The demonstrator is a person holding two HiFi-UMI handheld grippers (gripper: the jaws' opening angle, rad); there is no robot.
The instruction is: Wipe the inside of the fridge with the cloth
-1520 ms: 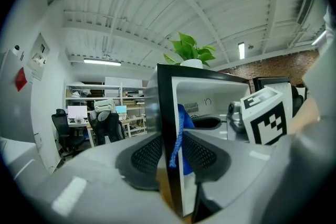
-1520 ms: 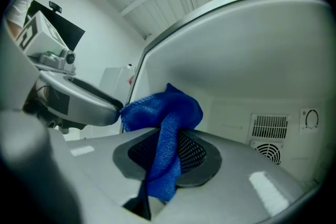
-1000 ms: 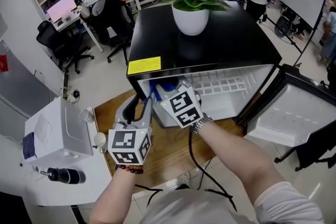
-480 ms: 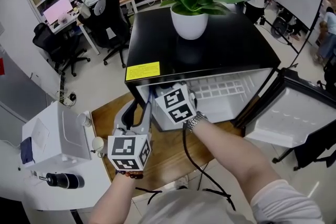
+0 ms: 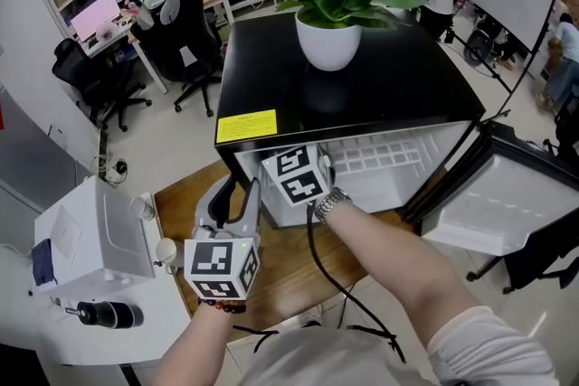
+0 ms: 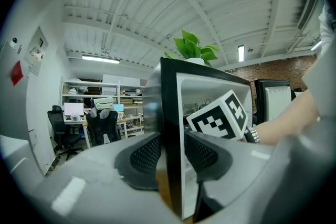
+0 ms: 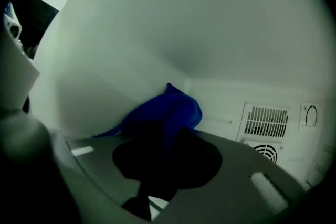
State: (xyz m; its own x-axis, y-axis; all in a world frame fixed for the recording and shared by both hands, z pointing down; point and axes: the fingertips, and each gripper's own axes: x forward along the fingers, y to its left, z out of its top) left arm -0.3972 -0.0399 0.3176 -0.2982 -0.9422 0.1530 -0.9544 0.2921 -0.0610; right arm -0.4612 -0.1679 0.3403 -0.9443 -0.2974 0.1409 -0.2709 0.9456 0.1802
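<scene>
The black mini fridge (image 5: 362, 95) stands with its door (image 5: 507, 203) swung open to the right. My left gripper (image 5: 237, 185) straddles the front edge of the fridge's left side wall (image 6: 170, 113), one pad on each face, shut on it. My right gripper reaches into the white interior at the left; the head view shows only its marker cube (image 5: 295, 176). In the right gripper view my right gripper (image 7: 165, 149) is shut on the blue cloth (image 7: 173, 110), which bunches against the left inner wall near the back corner.
A potted plant (image 5: 330, 23) sits on the fridge top. The fridge rests on a wooden board (image 5: 280, 258). A white machine (image 5: 90, 240) stands at the left, with office chairs (image 5: 176, 41) beyond. A vent grille (image 7: 268, 122) is on the fridge's back wall.
My right gripper has slid left and deeper into the fridge with the cloth; the blue showing at the opening earlier is now hidden. The left gripper has stayed put.
</scene>
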